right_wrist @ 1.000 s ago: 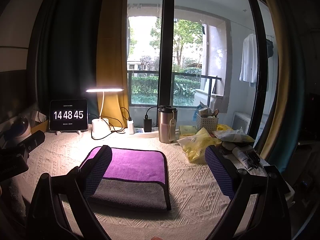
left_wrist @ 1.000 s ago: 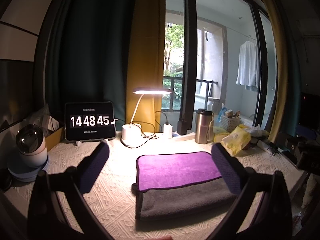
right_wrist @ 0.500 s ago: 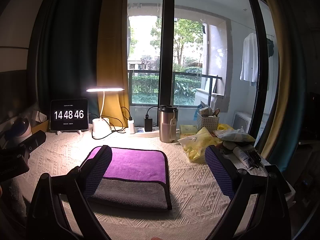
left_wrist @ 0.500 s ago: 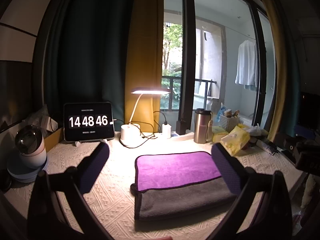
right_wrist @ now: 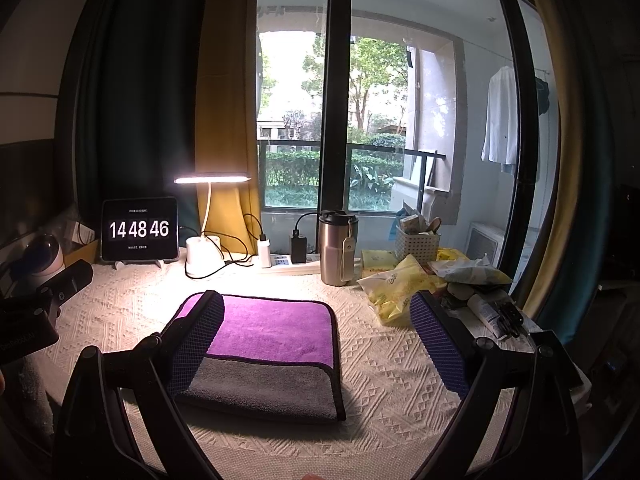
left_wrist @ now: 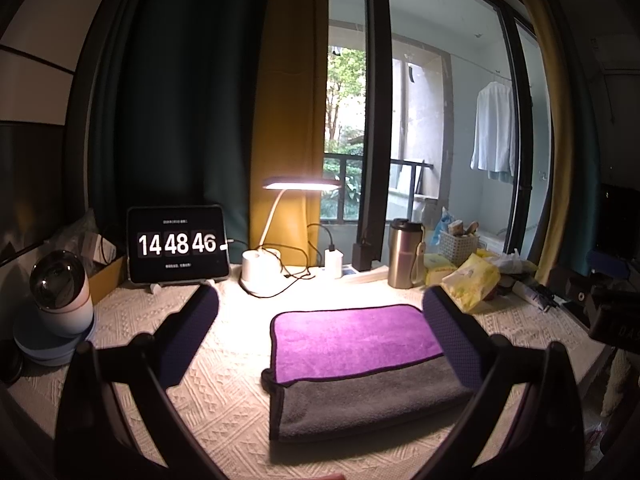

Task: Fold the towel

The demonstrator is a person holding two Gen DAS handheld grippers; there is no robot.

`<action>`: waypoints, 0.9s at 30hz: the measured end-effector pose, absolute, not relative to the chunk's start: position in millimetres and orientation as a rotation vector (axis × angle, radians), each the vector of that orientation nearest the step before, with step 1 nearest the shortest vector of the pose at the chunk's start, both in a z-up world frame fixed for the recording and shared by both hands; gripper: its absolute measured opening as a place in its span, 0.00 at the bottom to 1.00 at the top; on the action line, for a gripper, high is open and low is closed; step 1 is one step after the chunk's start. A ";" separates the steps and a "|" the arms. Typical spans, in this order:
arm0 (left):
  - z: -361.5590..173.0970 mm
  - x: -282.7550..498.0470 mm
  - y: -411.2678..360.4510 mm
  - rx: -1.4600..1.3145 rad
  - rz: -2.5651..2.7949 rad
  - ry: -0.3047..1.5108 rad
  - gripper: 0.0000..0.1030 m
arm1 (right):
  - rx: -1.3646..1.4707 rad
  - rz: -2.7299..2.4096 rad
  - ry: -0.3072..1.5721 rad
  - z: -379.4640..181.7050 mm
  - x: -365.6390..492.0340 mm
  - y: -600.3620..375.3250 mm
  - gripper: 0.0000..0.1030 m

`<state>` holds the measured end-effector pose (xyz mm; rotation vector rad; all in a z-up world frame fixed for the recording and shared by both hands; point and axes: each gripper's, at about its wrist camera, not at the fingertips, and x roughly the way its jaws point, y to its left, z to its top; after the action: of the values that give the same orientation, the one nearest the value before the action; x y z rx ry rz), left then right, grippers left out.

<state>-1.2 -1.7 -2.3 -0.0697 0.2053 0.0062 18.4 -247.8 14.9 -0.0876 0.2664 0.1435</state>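
A folded towel (left_wrist: pixel 360 360), purple on top with a grey flap along its near side, lies flat on the cream knitted table cover (left_wrist: pixel 224 392). It also shows in the right wrist view (right_wrist: pixel 276 344). My left gripper (left_wrist: pixel 320 312) is open and empty, held above the table near the towel's near edge. My right gripper (right_wrist: pixel 316 312) is open and empty, over the towel's right part; its left finger (right_wrist: pixel 196 336) hides the towel's left edge. The other gripper's body shows at the left edge of the right wrist view (right_wrist: pixel 36 312).
At the back stand a tablet clock (left_wrist: pixel 178 244), a lit desk lamp (left_wrist: pixel 264 268), a steel tumbler (left_wrist: pixel 404 252) and chargers. Yellow bags and clutter (right_wrist: pixel 404 288) lie at the right. A white round device (left_wrist: pixel 60 296) sits at the left.
The left wrist view has drifted slightly, the towel sits a touch further left in it. The clock went from 45 to 46. Both grippers stay open.
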 end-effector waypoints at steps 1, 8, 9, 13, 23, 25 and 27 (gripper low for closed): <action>-1.9 -1.2 -1.0 -0.070 0.006 0.205 1.00 | -0.088 0.144 0.267 15.2 19.0 -248.0 0.93; -0.9 -0.9 -0.6 -0.071 0.005 0.202 1.00 | -0.088 0.142 0.268 15.6 19.3 -248.4 0.93; -1.0 -0.6 -0.4 -0.072 0.005 0.204 1.00 | -0.088 0.142 0.268 15.6 19.3 -248.4 0.93; -2.7 0.7 0.1 -0.075 0.002 0.211 1.00 | -0.088 0.142 0.270 13.6 19.4 -246.1 0.93; -20.0 18.5 -0.5 -0.074 0.007 0.281 1.00 | -0.091 0.147 0.323 -3.2 35.3 -244.9 0.93; -26.2 24.5 -0.8 -0.071 0.005 0.307 1.00 | -0.091 0.148 0.338 -6.8 41.0 -247.0 0.93; -32.8 31.8 -1.0 -0.065 0.005 0.336 1.00 | -0.089 0.148 0.364 -14.3 48.0 -248.9 0.93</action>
<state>31.8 -1.0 -32.8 -0.0651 0.3360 0.0055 48.0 -248.9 -14.3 -0.0891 0.3635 0.1480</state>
